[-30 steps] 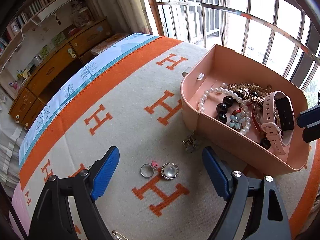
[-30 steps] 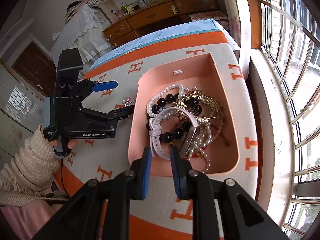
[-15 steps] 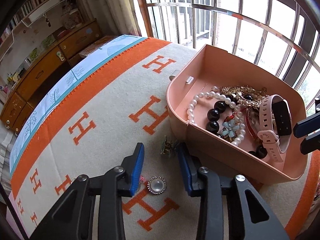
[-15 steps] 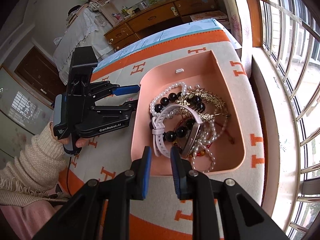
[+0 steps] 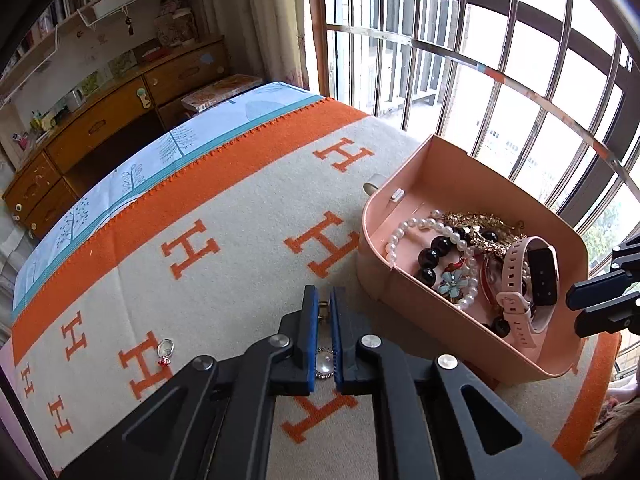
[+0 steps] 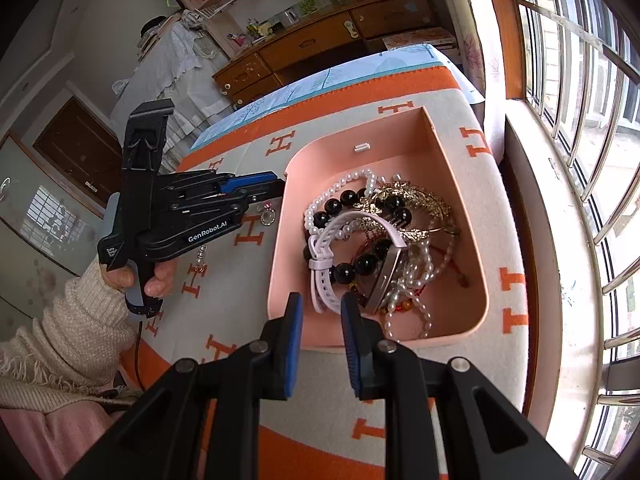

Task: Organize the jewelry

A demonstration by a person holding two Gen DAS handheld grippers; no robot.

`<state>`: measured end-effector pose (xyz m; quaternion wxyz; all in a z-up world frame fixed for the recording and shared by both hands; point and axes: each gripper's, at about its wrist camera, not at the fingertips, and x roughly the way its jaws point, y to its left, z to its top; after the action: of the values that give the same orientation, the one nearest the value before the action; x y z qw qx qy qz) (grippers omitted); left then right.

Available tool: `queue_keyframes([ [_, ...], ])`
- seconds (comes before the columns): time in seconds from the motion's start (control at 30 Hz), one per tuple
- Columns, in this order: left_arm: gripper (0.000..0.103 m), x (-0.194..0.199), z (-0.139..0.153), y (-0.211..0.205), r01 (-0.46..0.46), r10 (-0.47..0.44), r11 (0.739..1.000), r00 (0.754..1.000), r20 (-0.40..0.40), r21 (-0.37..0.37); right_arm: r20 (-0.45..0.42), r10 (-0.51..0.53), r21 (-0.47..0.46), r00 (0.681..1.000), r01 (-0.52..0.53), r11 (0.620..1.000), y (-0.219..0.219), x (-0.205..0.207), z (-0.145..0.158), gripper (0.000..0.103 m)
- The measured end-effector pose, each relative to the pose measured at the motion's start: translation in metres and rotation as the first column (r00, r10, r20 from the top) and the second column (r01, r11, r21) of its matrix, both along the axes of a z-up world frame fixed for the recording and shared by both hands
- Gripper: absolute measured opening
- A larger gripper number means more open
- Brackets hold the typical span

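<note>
Orange-and-cream blanket [image 5: 224,280] covers the bed you work on. Going left to right: a small ring [image 5: 165,349] lies loose, well apart from your left gripper [image 5: 324,304], whose jaws are clenched on a small gold-toned trinket [image 5: 323,307]; a round pearl brooch [image 5: 324,364] sits just beneath them. The pink box [image 5: 400,292] of jewelry stands just beside. Your right gripper [image 6: 318,312] hovers at the box's near rim, jaws partly apart, grasping nothing. That thin hold could slip and drop the trinket short of the box.

Blanket [image 5: 240,216] w/ tray [image 5: 404,280], ring [image 5: 165,347], brooch [image 6: 267,216]
</note>
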<state>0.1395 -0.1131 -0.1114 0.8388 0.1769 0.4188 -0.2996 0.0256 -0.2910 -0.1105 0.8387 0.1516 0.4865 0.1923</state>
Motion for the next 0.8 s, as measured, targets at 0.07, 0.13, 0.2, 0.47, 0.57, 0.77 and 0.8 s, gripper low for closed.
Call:
queue_keyframes([
  [0.07,0.004,-0.004,0.01,0.002,-0.001,0.001,1.0,1.0,0.023,-0.005,0.003,0.001,0.004,1.0,-0.001,1.0,0.0,-0.001,0.0,0.02],
  [0.13,0.004,-0.005,0.015,0.004,-0.007,0.007,1.0,1.0,0.025,-0.011,0.003,0.001,0.007,1.0,-0.001,1.0,-0.002,-0.001,-0.001,0.02],
  [0.2,0.007,-0.003,0.016,0.005,-0.005,0.005,1.0,1.0,0.004,-0.012,0.002,0.0,0.013,1.0,0.0,1.0,-0.002,-0.002,-0.002,0.02],
  [0.47,0.044,-0.003,-0.007,-0.001,-0.011,0.012,0.998,1.0,-0.007,0.062,0.01,-0.003,0.025,1.0,0.003,1.0,-0.006,-0.007,-0.002,0.02],
  [0.57,0.044,-0.004,-0.017,-0.004,-0.014,0.016,0.996,1.0,-0.02,0.084,0.009,-0.003,0.027,1.0,0.003,1.0,-0.006,-0.007,-0.003,0.02],
  [0.77,0.04,-0.002,-0.03,-0.004,-0.033,0.036,0.997,0.998,-0.043,0.068,0.014,0.005,0.025,1.0,-0.005,1.0,-0.004,-0.008,-0.003,0.02],
  [0.8,0.03,-0.002,-0.03,-0.004,-0.034,0.037,0.998,0.998,-0.043,0.06,0.015,0.006,0.024,1.0,-0.007,1.0,-0.004,-0.008,-0.003,0.02],
])
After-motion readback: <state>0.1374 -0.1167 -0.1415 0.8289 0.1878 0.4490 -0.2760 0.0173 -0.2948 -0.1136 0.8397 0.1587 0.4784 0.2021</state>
